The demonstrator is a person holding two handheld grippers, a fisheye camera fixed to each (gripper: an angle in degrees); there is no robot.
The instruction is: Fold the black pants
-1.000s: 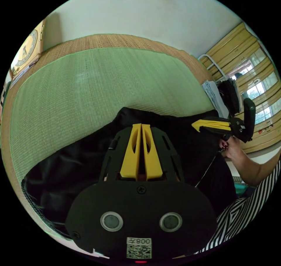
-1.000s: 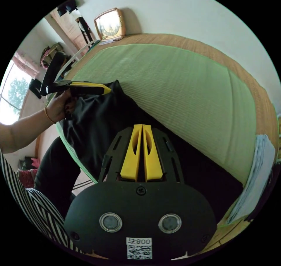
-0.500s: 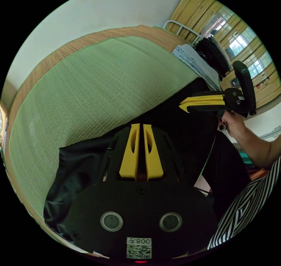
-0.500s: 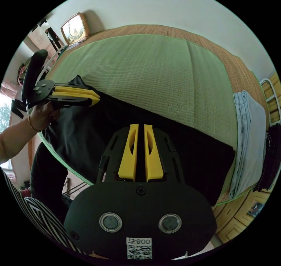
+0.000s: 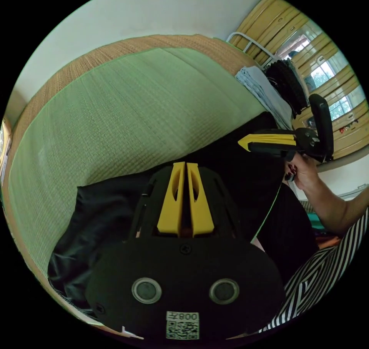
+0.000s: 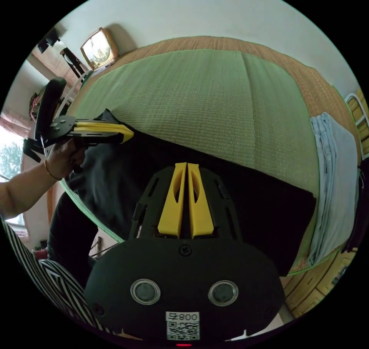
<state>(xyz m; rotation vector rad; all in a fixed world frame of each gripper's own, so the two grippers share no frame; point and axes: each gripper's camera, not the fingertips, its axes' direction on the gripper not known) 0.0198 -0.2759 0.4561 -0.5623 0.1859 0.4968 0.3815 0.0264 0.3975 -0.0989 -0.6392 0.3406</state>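
The black pants [image 5: 107,206] lie flat in a long folded band along the near edge of the green mat [image 5: 115,110]. My left gripper [image 5: 186,164] hovers over their middle with its yellow jaws together, and I see no cloth between them. Seen from the right gripper view, the left gripper [image 6: 130,134] sits by the far corner of the pants [image 6: 253,203], held by a hand. My right gripper [image 6: 186,164] is shut above the pants too. From the left gripper view, the right gripper [image 5: 240,142] points over the other end of the band.
Folded pale blue jeans [image 6: 334,160] lie at the mat's end, with dark clothes [image 5: 286,83] beside them. A clock [image 6: 99,49] leans on the wall at the far corner. A woven brown mat [image 6: 269,53] borders the green one. The person's striped top [image 5: 323,272] shows.
Half a second ago both pairs of jaws stood slightly apart; now they are together. The pants' raised corner from a second ago now lies flat. Both cameras have shifted a little.
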